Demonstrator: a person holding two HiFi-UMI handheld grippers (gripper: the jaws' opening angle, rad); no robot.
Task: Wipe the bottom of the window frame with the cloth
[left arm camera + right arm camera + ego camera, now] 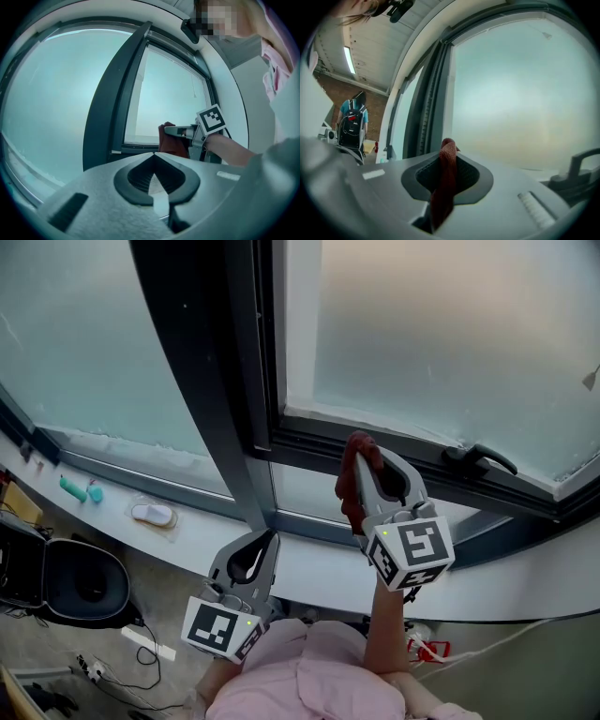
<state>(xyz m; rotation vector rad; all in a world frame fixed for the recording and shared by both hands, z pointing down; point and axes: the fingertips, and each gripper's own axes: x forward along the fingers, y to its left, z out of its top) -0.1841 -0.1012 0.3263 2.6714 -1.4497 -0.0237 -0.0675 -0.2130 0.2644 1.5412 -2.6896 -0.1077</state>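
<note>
Dark red cloth (352, 481) at the bottom rail of the dark grey window frame (309, 442).
Right gripper (364, 456) pinches it; best pressed firmly and swept toward 3 o'clock. Left gripper (266, 542), at 7 o'clock, is pressed together, empty.
</note>
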